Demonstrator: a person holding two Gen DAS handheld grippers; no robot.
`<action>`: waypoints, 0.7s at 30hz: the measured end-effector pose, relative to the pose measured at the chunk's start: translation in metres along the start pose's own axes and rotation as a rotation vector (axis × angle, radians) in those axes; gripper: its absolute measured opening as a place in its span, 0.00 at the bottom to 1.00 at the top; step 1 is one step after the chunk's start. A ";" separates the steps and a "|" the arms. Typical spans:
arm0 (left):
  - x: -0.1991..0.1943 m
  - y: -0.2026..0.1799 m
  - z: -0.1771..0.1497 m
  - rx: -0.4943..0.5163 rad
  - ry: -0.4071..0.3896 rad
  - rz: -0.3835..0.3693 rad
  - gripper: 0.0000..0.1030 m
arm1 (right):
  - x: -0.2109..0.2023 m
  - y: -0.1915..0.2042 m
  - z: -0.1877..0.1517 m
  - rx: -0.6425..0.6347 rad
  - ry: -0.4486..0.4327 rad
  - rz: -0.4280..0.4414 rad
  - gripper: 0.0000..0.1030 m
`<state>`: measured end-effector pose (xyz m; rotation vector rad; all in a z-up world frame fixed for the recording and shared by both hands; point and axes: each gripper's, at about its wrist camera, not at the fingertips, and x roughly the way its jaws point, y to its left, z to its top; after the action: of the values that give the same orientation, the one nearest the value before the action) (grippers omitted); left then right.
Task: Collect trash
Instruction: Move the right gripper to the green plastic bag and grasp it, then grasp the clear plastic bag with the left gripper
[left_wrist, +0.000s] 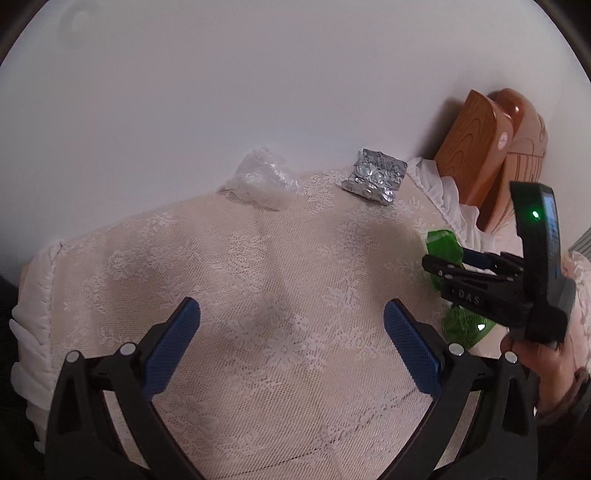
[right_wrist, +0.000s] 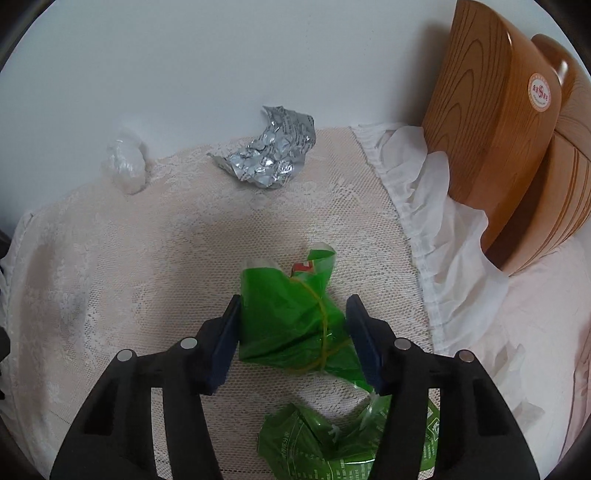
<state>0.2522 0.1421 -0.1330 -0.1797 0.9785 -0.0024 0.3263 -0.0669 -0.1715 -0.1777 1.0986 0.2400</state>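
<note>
Your right gripper (right_wrist: 293, 332) has its pads touching both sides of the green wrapper (right_wrist: 291, 325) on the lace cloth (right_wrist: 110, 295), while your left gripper (left_wrist: 291, 347) is spread wide over bare lace. Beyond lie a crumpled foil blister pack (right_wrist: 271, 155) and a clear plastic wad (right_wrist: 125, 168) near the cloth's far edge. Wooden boards (right_wrist: 487, 110) lean at the right against the white wall (right_wrist: 221, 55).

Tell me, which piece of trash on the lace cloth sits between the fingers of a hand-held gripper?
The green wrapper, tied with a rubber band. The right hand-held gripper straddles it, while the silver blister pack and clear plastic wad lie untouched by the wall.
</note>
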 end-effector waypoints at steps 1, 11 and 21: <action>0.004 0.000 0.007 -0.023 -0.008 -0.006 0.93 | -0.006 -0.001 0.002 0.011 -0.020 0.004 0.55; 0.086 -0.014 0.078 -0.135 -0.014 0.203 0.93 | -0.100 -0.023 -0.011 0.115 -0.212 0.059 0.55; 0.151 -0.009 0.097 -0.316 0.041 0.398 0.76 | -0.146 -0.027 -0.073 0.141 -0.175 0.010 0.55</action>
<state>0.4171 0.1349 -0.2037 -0.2726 1.0382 0.5174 0.2076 -0.1273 -0.0725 -0.0245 0.9391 0.1828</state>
